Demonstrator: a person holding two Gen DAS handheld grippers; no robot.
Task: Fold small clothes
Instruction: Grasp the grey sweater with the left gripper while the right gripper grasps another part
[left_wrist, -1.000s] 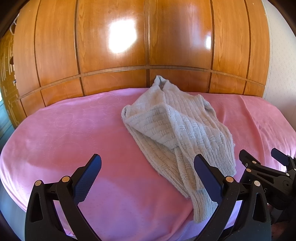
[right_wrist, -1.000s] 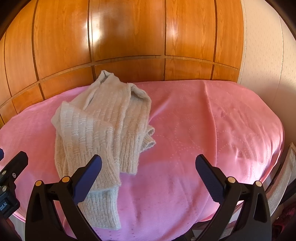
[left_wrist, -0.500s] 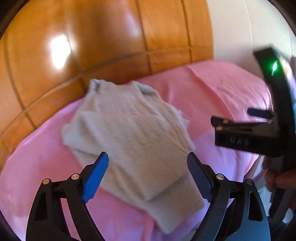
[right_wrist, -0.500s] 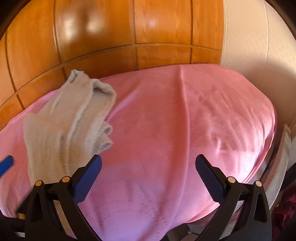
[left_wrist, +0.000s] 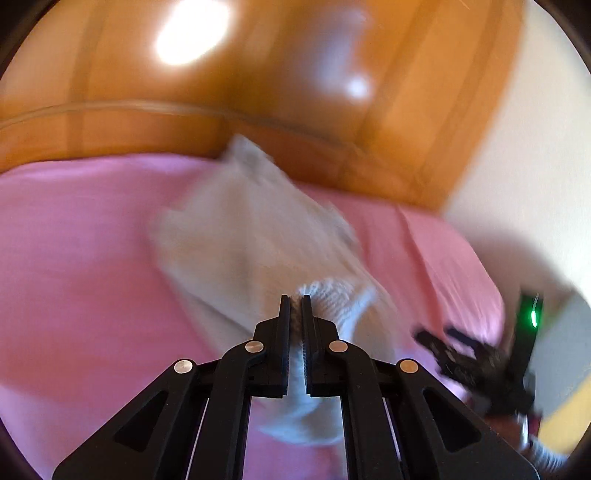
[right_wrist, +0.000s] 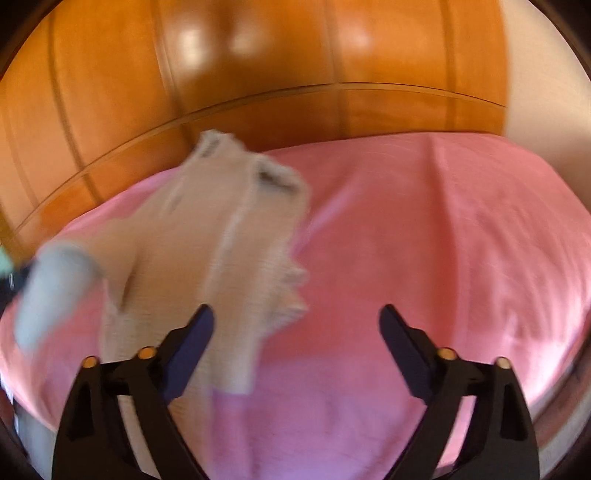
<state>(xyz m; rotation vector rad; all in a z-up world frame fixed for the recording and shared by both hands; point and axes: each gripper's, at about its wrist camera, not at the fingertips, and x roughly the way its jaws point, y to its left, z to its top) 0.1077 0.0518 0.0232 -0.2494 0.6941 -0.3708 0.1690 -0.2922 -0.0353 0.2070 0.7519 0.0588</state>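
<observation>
Pinching a fold of the grey knitted sweater (left_wrist: 255, 236), my left gripper (left_wrist: 295, 306) has its jaws pressed together on the near end of the wool, which bunches up between and just past the fingertips. The sweater lies crumpled on the pink bedspread (left_wrist: 74, 258), its far end reaching toward the wooden headboard (left_wrist: 258, 74). No writing can be read on anything now; both views are smeared by motion.

A second ago the left jaws stood wide with the sweater lying flat ahead of them; they have since closed on it, and the near end is now gathered and raised where it used to lie slack.

My right gripper (right_wrist: 295, 321) is spread, its jaws having just been closing a little, with nothing pinched; its left finger overlaps the sweater's (right_wrist: 221, 236) edge in the view, though I cannot tell whether it touches.

The knit is ribbed and chunky, soft at its edges. The bedspread is smooth, with a faint sheen and a dotted quilted pattern. The headboard is glossy orange-brown wood in panels, throwing back bright window glare. Beside it stands a pale wall (left_wrist: 535, 147).
</observation>
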